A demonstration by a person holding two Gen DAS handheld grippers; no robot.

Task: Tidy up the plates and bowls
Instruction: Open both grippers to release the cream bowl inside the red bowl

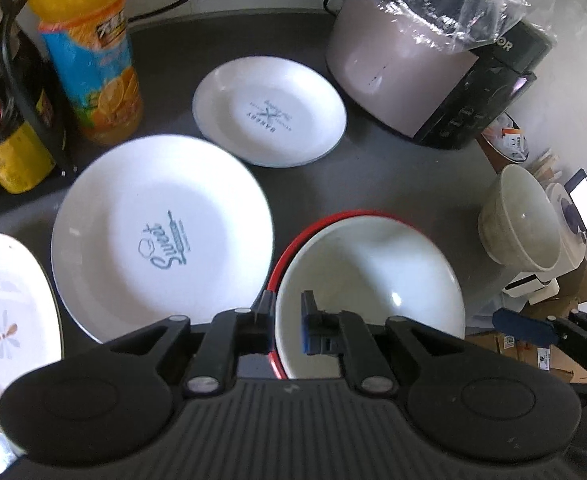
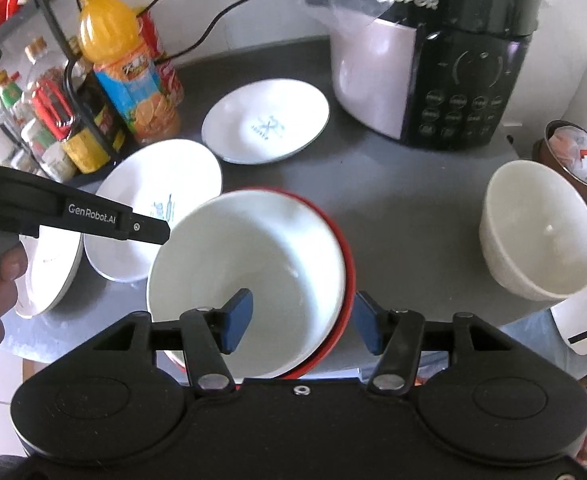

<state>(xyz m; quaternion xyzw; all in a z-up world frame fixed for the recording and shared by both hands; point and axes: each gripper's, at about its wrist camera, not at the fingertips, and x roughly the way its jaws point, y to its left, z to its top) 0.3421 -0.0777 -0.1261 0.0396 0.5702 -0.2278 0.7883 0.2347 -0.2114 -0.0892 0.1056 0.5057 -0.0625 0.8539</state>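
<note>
Left tongs point(image 1: 287, 312) grip red-rimmed bowl point(image 1: 373, 264); right tongs point(image 2: 299, 320) open astride it.

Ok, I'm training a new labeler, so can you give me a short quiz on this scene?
1. True or false: the white bowl sits inside a red one.
2. How many plates lie on the counter? A) two B) three C) five
3. Which gripper is shut on the nested bowls' rim?

Key: 1. True. 2. B. 3. The left gripper.
</note>
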